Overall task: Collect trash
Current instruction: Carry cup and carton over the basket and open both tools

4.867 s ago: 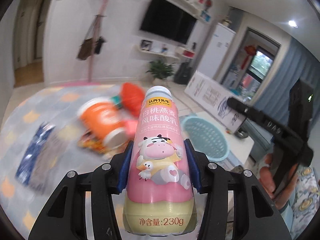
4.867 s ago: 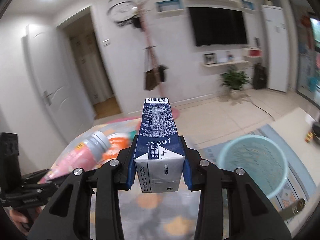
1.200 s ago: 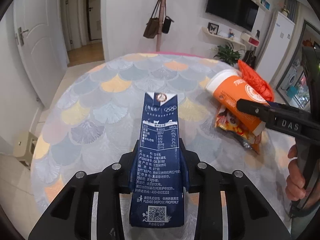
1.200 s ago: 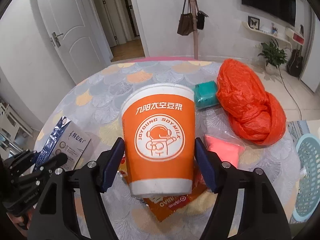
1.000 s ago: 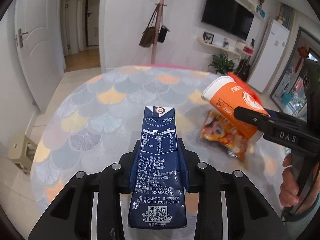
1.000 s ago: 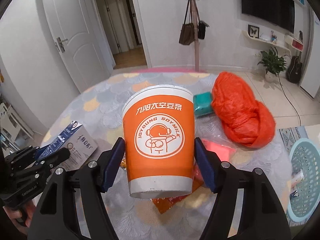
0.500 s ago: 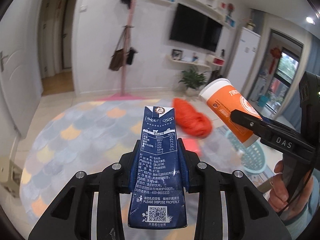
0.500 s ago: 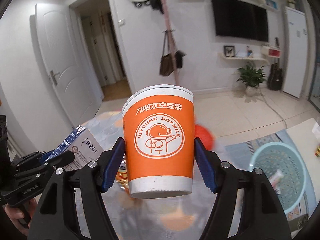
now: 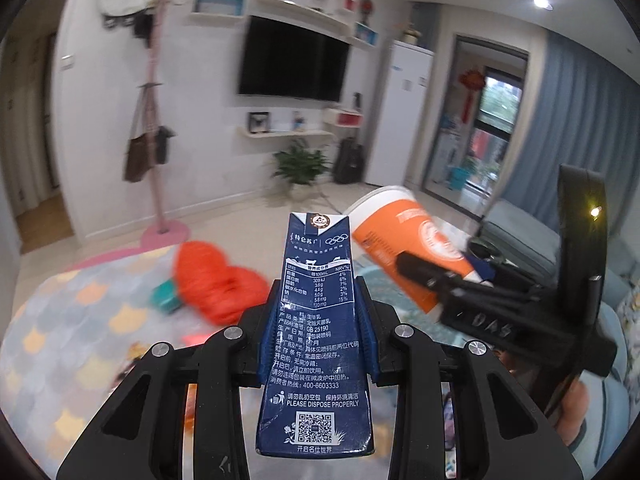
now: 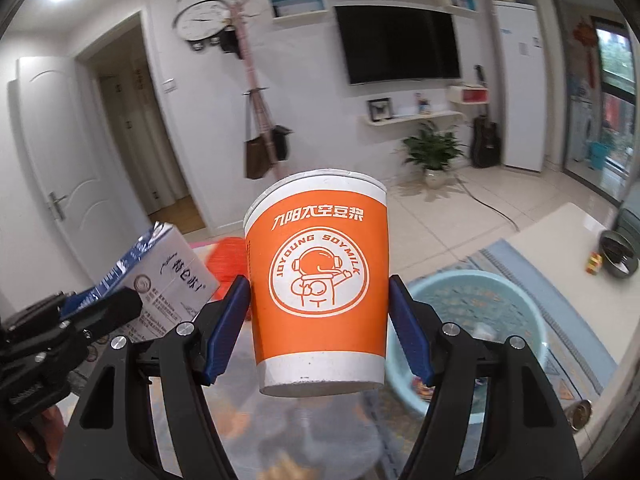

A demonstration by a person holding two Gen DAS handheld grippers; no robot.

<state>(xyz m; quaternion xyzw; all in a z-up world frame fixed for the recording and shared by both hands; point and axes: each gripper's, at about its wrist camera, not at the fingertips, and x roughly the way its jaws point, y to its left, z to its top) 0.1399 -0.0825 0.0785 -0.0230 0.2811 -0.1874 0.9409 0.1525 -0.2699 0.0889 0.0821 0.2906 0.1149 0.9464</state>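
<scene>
Right gripper (image 10: 319,316) clamps orange cup (image 10: 318,280) above blue basket (image 10: 508,300).

Wall TV (image 10: 398,42) above potted plant (image 10: 434,152); clock (image 10: 196,16) beside coat rack (image 10: 256,92)

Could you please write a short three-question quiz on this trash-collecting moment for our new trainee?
1. True or false: the left gripper is shut on the blue milk carton.
2. What does the right gripper hold? A) a pink bottle B) the orange paper cup C) nothing
3. Fill in: in the right wrist view, the light blue basket sits on the floor to the ____ of the cup.

Key
1. True: both pads press the carton's sides.
2. B: the cup is clamped upright between the blue pads.
3. Right: it shows low behind the right finger.
</scene>
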